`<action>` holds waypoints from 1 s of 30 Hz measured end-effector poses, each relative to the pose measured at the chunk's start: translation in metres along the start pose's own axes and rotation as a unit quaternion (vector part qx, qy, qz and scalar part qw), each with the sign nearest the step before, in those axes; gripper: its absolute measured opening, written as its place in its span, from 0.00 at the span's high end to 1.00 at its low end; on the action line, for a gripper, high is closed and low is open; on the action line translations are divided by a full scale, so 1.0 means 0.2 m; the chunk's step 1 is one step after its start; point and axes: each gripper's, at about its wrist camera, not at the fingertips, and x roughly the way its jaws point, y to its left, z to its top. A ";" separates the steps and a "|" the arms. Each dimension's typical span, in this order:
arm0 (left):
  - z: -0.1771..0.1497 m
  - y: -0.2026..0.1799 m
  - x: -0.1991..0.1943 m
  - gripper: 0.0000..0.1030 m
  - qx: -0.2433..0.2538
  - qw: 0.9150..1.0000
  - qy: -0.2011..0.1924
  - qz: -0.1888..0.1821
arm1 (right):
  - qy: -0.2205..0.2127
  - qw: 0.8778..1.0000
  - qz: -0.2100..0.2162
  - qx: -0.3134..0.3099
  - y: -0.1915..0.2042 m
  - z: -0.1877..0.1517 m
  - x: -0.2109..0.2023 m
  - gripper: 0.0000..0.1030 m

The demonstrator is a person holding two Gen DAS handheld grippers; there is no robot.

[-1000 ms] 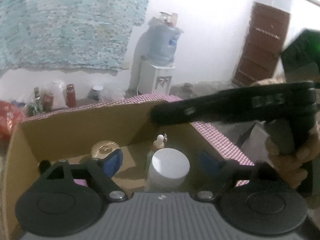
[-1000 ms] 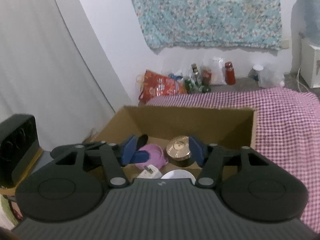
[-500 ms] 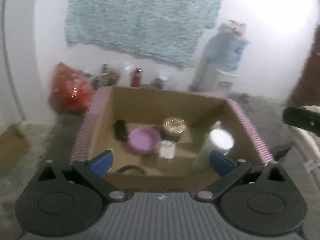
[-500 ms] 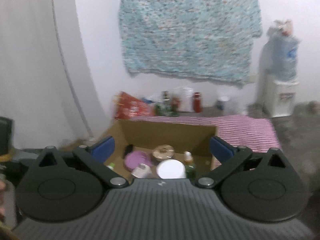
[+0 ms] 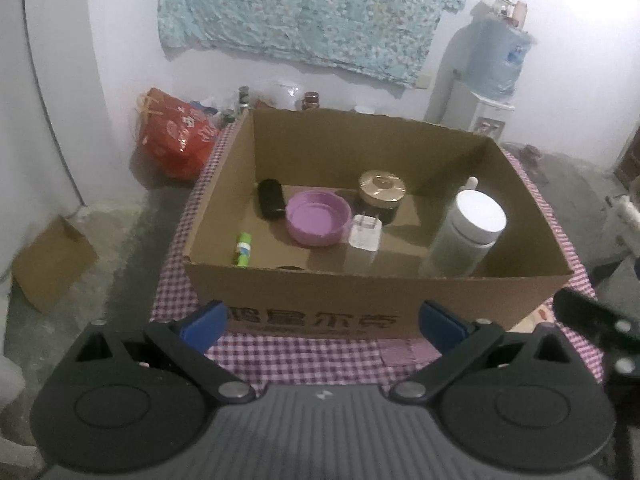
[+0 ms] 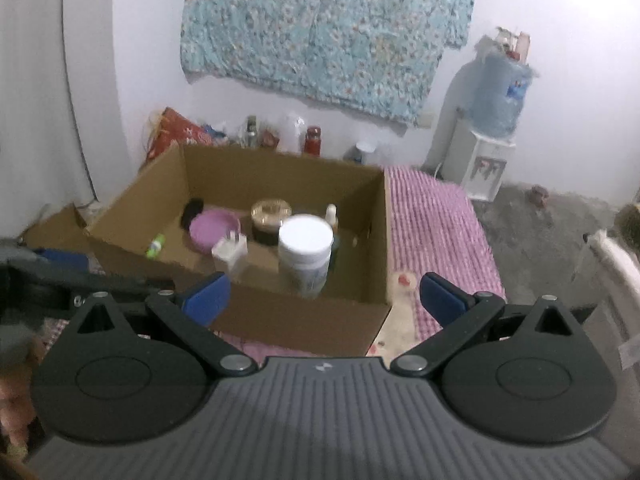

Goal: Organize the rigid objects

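Note:
An open cardboard box (image 5: 320,292) (image 6: 300,320) stands on a pink checked cloth. Inside it are a purple bowl (image 5: 318,218) (image 6: 214,230), a gold-lidded jar (image 5: 382,192) (image 6: 271,216), a white charger (image 5: 365,233) (image 6: 230,252), a white-lidded bottle (image 5: 468,232) (image 6: 306,256), a dropper bottle (image 5: 472,182), a black case (image 5: 271,199) and a small green tube (image 5: 243,249) (image 6: 156,246). My left gripper (image 5: 322,326) is open and empty in front of the box. My right gripper (image 6: 324,294) is open and empty, near the box's front right.
The checked cloth (image 5: 304,356) (image 6: 432,224) covers a low surface. A red bag (image 5: 176,132), jars and bottles stand by the wall behind. A water dispenser (image 5: 484,92) (image 6: 488,132) stands at the back right. A cardboard piece (image 5: 52,264) lies on the floor left.
Both grippers have pulled back out of the box and opened wide. The right gripper let go of what it held inside; the whole box now shows in both views.

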 end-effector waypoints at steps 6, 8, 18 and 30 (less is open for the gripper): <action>0.00 0.00 -0.04 0.00 0.004 1.000 -0.006 0.004 | 0.022 0.998 0.018 0.049 -0.06 0.04 0.13 0.01; 0.02 0.00 -0.03 0.00 0.001 1.000 -0.002 0.005 | 0.025 0.997 0.024 0.064 -0.09 0.06 0.17 0.01; 0.05 0.01 -0.01 0.00 0.002 1.000 0.009 0.010 | 0.049 0.995 0.043 0.077 -0.08 0.09 0.30 0.01; 0.08 0.04 0.01 0.00 0.002 1.000 0.006 0.014 | 0.062 0.993 0.044 0.088 -0.07 0.12 0.35 0.02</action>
